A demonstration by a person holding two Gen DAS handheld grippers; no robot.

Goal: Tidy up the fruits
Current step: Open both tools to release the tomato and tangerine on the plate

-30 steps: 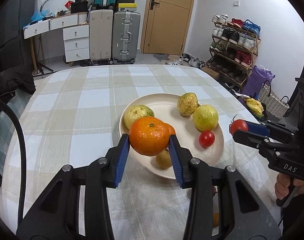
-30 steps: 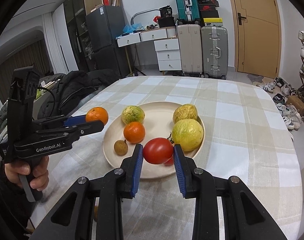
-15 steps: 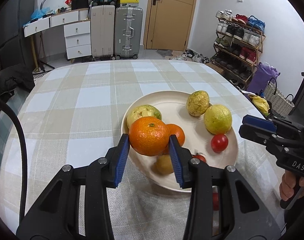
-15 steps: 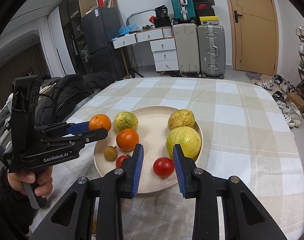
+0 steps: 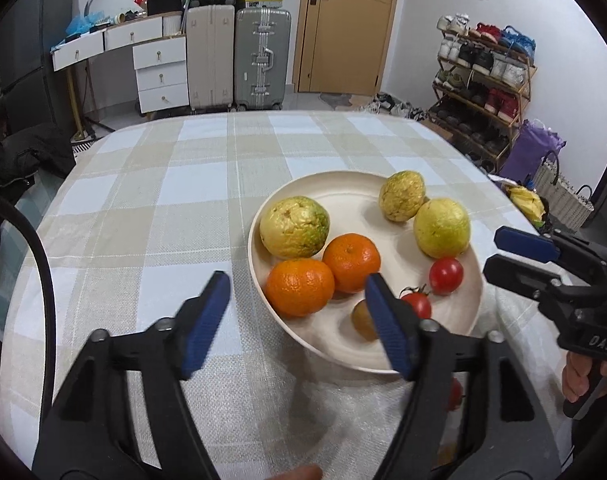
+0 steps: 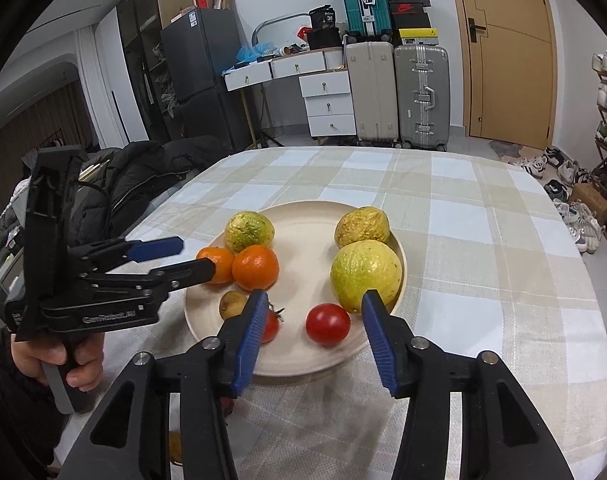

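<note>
Two oranges [image 5: 299, 287] [image 5: 351, 257] sit side by side on the plate [image 5: 343, 344] before our left gripper [image 5: 299, 322], its jaws wide and empty. Further right, our right gripper [image 6: 312, 338] also gapes wide, a tomato [image 6: 327, 324] lying on the plate between its jaws.

A woven checked cloth [image 5: 151, 216] lies under the smooth matt plate [image 5: 343, 192].

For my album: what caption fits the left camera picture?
Open left gripper above a plate of fruit.
</note>
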